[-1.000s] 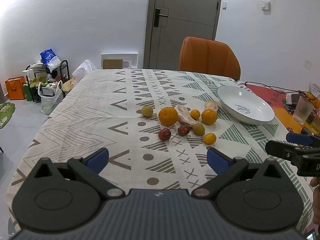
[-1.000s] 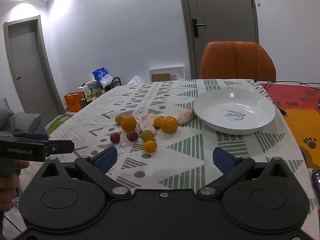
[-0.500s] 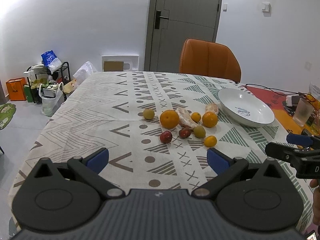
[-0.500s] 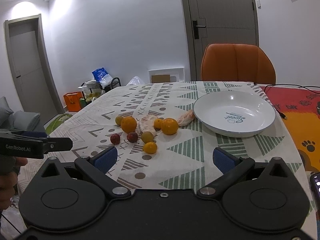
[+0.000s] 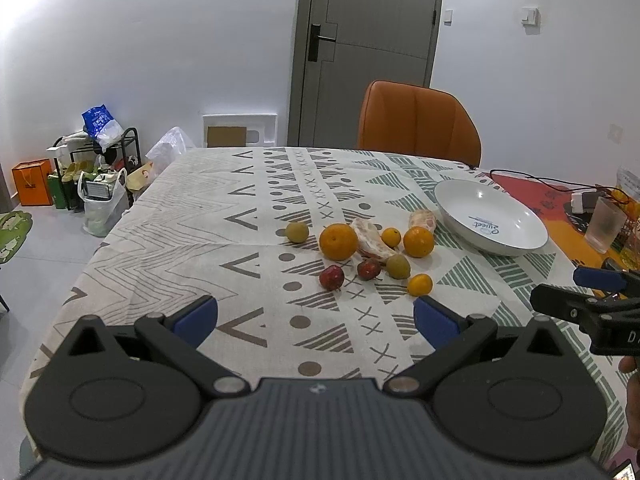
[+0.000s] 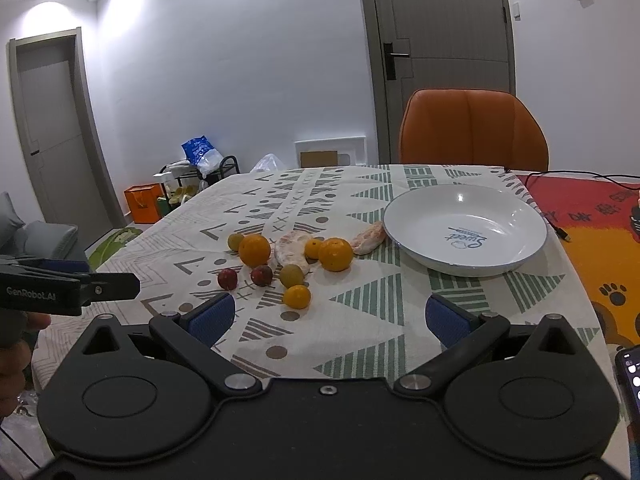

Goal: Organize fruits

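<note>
Several fruits lie in a cluster mid-table: two large oranges (image 5: 338, 241) (image 5: 418, 242), small oranges (image 5: 419, 284), two red fruits (image 5: 331, 278), green fruits (image 5: 297, 232) and peeled pomelo pieces (image 5: 372, 236). An empty white bowl (image 5: 491, 216) stands to their right; it also shows in the right wrist view (image 6: 466, 228). My left gripper (image 5: 316, 318) is open and empty, near the front edge. My right gripper (image 6: 330, 316) is open and empty, short of the small orange (image 6: 297, 296).
An orange chair (image 5: 418, 124) stands behind the patterned tablecloth (image 5: 192, 240). A glass (image 5: 606, 224) and cables sit on the red mat at the right. A phone (image 6: 630, 372) lies at the right edge. Bags and a rack stand on the floor at the left.
Both grippers have drawn back and risen slightly, so the fruits and bowl look a little farther away. Both stay open and empty.
</note>
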Demonstrator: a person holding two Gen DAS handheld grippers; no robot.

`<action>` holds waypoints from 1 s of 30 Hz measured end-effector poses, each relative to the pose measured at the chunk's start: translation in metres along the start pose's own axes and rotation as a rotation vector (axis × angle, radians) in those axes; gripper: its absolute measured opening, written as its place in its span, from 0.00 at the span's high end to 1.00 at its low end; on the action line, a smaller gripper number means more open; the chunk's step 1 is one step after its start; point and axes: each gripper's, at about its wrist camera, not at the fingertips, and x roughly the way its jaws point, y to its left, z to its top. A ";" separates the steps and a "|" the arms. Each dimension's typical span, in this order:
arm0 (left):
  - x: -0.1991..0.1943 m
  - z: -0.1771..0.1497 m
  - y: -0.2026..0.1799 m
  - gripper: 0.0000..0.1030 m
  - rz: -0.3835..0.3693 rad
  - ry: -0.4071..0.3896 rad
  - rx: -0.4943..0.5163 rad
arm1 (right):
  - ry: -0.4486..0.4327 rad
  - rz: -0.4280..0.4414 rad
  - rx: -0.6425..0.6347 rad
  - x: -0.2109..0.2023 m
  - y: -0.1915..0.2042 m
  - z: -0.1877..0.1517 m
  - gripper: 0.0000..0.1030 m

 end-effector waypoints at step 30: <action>0.023 -0.006 -0.005 0.00 -0.037 -0.017 -0.011 | 0.013 0.019 0.005 0.020 -0.008 -0.002 0.00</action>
